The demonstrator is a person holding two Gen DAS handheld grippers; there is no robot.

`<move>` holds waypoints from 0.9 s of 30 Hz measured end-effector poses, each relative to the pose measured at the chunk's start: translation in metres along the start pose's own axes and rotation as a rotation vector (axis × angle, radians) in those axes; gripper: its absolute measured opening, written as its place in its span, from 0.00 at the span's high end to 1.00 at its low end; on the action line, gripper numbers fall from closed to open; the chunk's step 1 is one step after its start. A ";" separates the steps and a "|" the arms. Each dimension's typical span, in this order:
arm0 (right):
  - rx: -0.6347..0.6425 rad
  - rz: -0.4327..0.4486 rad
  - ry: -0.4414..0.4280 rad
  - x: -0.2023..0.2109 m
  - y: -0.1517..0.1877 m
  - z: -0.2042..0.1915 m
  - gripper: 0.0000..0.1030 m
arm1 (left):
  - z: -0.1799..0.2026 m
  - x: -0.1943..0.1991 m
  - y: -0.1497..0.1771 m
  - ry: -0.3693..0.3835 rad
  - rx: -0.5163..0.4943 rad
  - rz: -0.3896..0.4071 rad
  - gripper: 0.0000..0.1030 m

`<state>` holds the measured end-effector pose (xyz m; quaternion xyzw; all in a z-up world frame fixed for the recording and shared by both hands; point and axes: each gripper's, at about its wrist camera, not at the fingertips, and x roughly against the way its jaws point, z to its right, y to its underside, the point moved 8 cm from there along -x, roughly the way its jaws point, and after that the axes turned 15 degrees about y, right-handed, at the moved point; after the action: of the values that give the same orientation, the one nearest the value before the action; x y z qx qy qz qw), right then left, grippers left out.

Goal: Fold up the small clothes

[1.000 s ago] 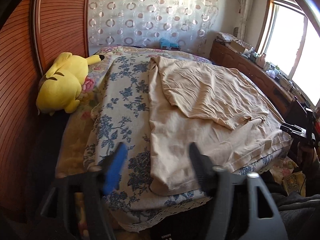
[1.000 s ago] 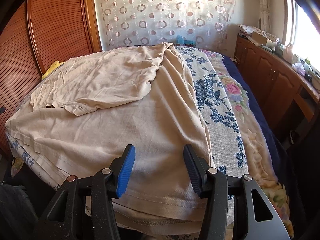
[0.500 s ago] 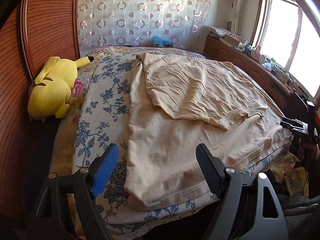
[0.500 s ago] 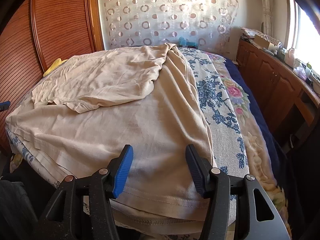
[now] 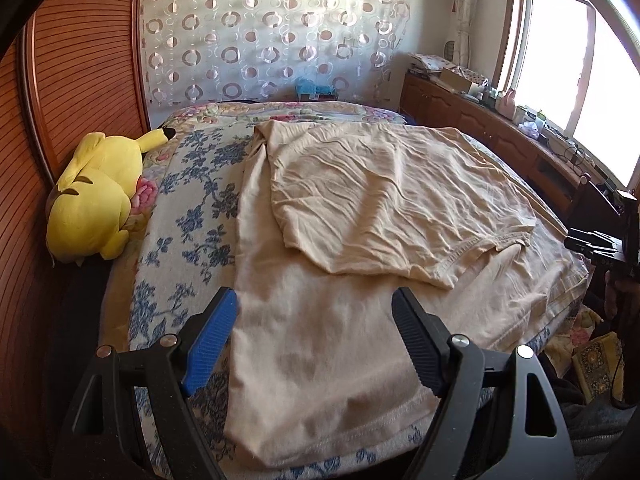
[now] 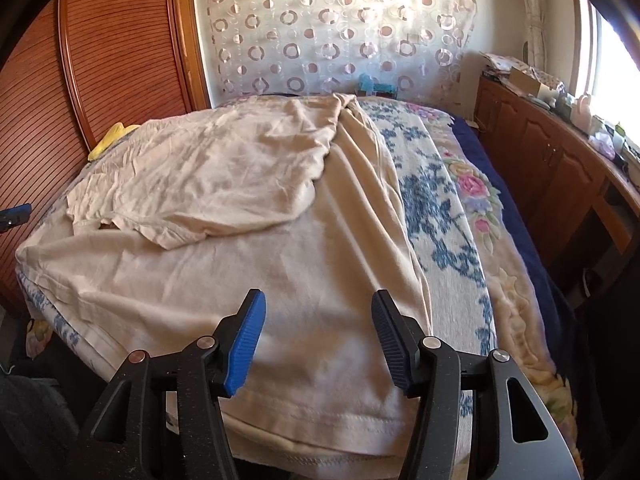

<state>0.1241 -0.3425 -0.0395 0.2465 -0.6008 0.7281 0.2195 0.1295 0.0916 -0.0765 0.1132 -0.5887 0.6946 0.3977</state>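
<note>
Bright daylight from the overexposed window [image 5: 576, 60], fisheye-bent edges, dark corners.

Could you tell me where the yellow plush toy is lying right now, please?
In the left wrist view the yellow plush toy lies at the bed's left edge, against the wooden slatted wall, left of the beige garment.

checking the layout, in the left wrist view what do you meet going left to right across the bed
wooden panel wall → yellow plush toy → blue floral bedspread → beige shirt → wooden cabinet → window
</note>
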 end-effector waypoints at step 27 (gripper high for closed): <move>0.030 -0.080 -0.059 -0.063 -0.059 -0.041 0.51 | -0.022 -0.079 -0.031 -0.014 -0.019 -0.135 0.54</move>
<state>0.2058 -0.2927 -0.0403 0.2950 -0.5855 0.7202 0.2270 0.2092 0.0782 -0.1093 0.1537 -0.5892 0.6598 0.4404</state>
